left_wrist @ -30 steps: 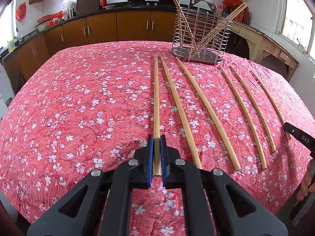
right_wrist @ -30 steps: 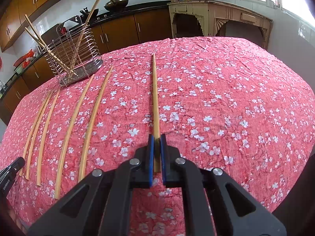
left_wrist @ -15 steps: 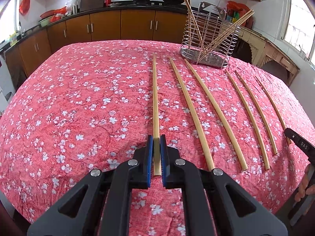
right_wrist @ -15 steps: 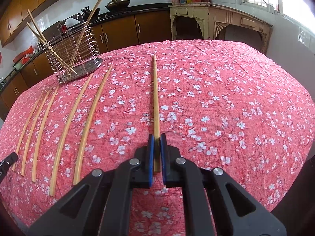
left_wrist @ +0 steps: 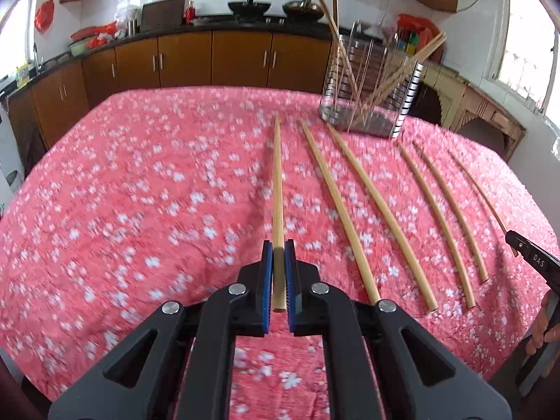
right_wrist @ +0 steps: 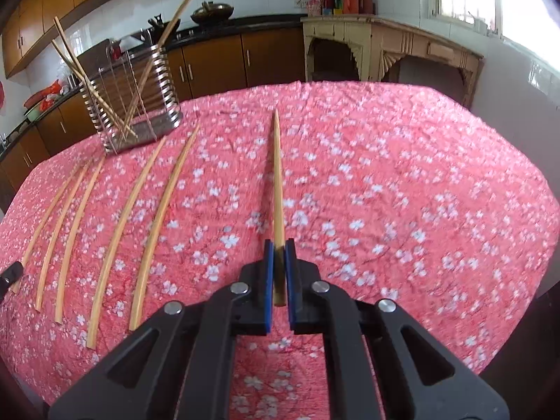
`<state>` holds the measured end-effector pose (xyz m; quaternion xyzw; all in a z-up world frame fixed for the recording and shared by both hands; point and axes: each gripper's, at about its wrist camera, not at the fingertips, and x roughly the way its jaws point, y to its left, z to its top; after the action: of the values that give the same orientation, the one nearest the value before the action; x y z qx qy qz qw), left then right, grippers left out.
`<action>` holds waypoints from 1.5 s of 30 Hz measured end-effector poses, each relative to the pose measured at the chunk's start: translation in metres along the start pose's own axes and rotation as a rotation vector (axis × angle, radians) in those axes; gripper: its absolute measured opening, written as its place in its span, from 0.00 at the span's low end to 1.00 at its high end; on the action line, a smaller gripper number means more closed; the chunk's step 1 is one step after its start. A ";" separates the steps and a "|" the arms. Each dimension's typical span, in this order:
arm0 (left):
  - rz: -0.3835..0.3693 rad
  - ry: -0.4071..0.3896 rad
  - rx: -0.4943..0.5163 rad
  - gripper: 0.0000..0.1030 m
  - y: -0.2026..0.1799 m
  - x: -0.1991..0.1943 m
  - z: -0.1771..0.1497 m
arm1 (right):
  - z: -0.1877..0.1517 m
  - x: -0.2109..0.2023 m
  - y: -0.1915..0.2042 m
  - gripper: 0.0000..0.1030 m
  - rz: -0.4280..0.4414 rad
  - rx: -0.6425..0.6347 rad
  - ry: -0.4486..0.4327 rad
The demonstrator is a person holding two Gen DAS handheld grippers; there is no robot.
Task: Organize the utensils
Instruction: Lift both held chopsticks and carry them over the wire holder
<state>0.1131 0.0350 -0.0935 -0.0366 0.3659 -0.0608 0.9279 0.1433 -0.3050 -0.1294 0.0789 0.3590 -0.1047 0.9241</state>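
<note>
My left gripper (left_wrist: 279, 250) is shut on the thick end of a long bamboo chopstick (left_wrist: 277, 189), held above the red flowered tablecloth (left_wrist: 140, 210). My right gripper (right_wrist: 279, 248) is shut on another bamboo chopstick (right_wrist: 277, 182), also lifted off the cloth. Several loose chopsticks (left_wrist: 343, 217) lie in a row to the right in the left wrist view, and to the left (right_wrist: 119, 217) in the right wrist view. A wire utensil holder (left_wrist: 369, 94) with three chopsticks leaning in it stands at the far side; it also shows in the right wrist view (right_wrist: 131, 105).
Brown kitchen cabinets (left_wrist: 182, 63) and a dark counter run behind the table. A cream wooden side table (right_wrist: 385, 52) stands at the back right. The right gripper's tip (left_wrist: 532, 259) shows at the right edge of the left wrist view.
Both grippers have lifted their chopsticks off the cloth and tilted upward. The holder and cabinets sit lower and larger in both views, with motion blur.
</note>
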 end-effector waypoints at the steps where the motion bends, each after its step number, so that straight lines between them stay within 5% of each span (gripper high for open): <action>1: -0.003 -0.016 0.004 0.06 0.002 -0.004 0.002 | 0.002 -0.004 -0.002 0.07 0.002 0.001 -0.016; 15: -0.025 -0.243 0.033 0.06 0.013 -0.069 0.056 | 0.055 -0.068 -0.009 0.07 0.024 0.001 -0.241; 27: -0.058 -0.140 0.019 0.07 0.025 -0.072 0.045 | 0.064 -0.089 -0.008 0.07 0.068 -0.003 -0.301; 36: -0.029 -0.024 0.006 0.07 0.029 -0.028 0.005 | 0.060 -0.086 -0.003 0.07 0.080 -0.012 -0.288; 45: -0.018 -0.195 0.011 0.06 0.028 -0.063 0.036 | 0.070 -0.093 -0.002 0.07 0.071 -0.016 -0.324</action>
<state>0.0942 0.0723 -0.0274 -0.0405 0.2733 -0.0675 0.9587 0.1210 -0.3092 -0.0151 0.0663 0.2032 -0.0803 0.9736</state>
